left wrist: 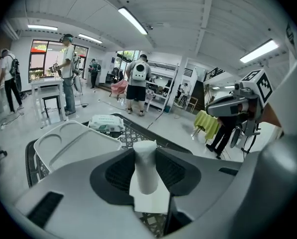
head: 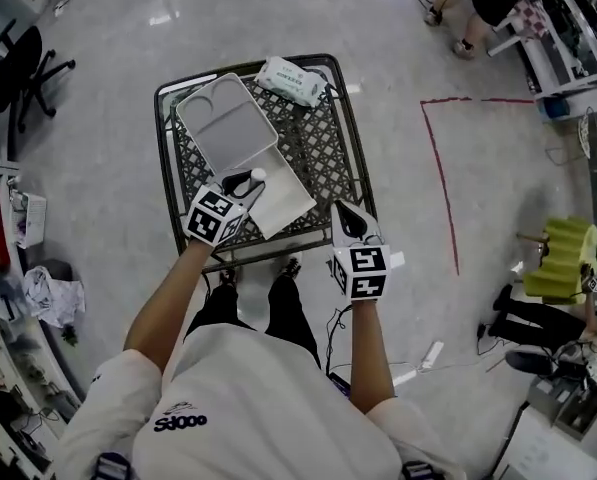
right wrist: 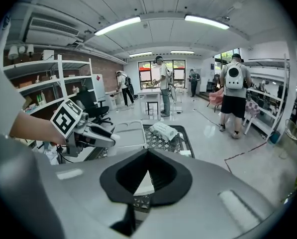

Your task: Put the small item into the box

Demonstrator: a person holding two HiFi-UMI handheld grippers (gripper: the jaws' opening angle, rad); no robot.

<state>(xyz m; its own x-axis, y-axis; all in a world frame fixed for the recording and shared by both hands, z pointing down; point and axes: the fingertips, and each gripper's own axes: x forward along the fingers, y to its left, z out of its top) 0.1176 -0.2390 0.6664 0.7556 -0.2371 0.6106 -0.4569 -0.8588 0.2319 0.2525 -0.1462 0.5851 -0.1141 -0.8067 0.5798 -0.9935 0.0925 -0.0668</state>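
A small white cylinder (left wrist: 147,167) stands upright between the pads of my left gripper (left wrist: 146,151), which is shut on it. In the head view the left gripper (head: 241,184) holds this small item (head: 259,175) over the near half of the open white box (head: 228,118) on the black lattice table (head: 323,143). My right gripper (head: 350,218) hangs at the table's front right edge, apart from the box. Its jaws (right wrist: 148,156) are shut with nothing held. The right gripper view shows the left gripper (right wrist: 96,136) with the white item (right wrist: 113,137) at its tip.
A white pack of wipes (head: 290,79) lies at the table's far edge, behind the box. Red tape lines (head: 438,168) mark the floor to the right. An office chair (head: 18,63) stands at the far left. Several people stand in the room behind the table.
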